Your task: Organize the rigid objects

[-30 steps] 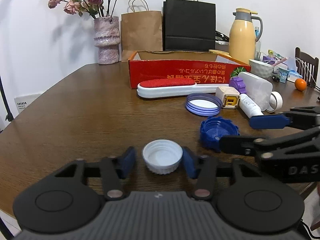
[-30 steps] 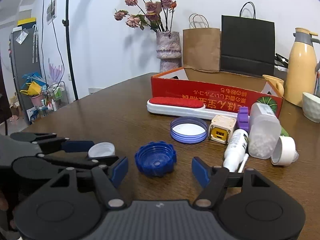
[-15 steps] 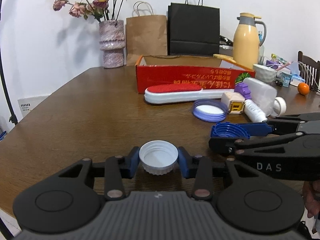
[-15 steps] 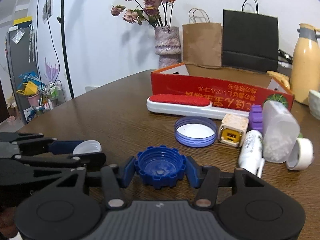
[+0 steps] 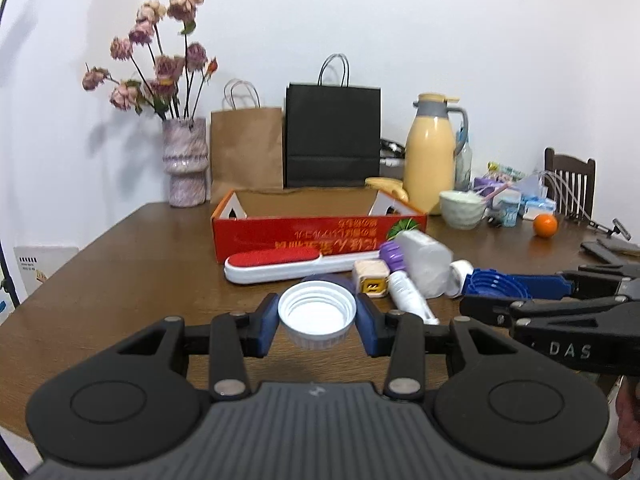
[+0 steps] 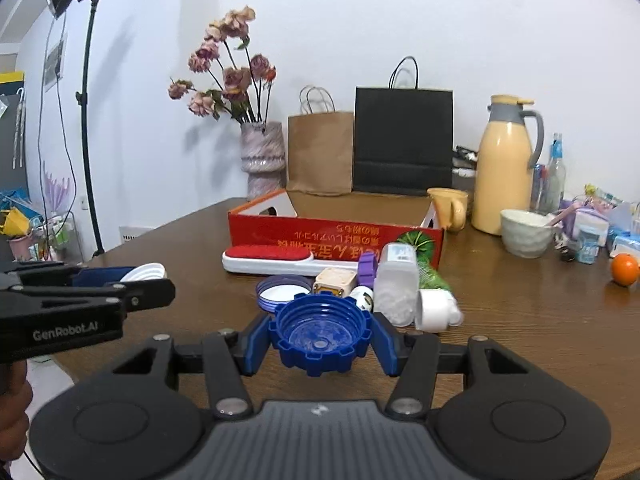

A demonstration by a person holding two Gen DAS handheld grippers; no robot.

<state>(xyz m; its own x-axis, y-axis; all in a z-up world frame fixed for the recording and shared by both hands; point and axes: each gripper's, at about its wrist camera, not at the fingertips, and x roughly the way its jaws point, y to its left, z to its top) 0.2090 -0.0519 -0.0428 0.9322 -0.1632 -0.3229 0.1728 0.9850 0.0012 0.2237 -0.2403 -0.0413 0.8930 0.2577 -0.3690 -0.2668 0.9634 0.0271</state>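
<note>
I am looking into a room in somebody's home. A big brown wooden table [image 5: 120, 264] fills most of what I see. At the back stands a vase [image 5: 186, 160] with dried pink flowers [image 5: 160, 76]. Next to it are a brown paper bag [image 5: 246, 148] and a black paper bag [image 5: 332, 136], like ones from a shop. A yellow jug [image 5: 430, 156] for hot drinks, a bowl [image 5: 462, 210] and an orange [image 5: 545, 226] sit on the right. A wooden chair [image 5: 570, 184] stands behind them. In the right wrist view I see a lamp on a tall stand [image 6: 86, 100] and shelves with small things [image 6: 24, 224] by the white wall.
</note>
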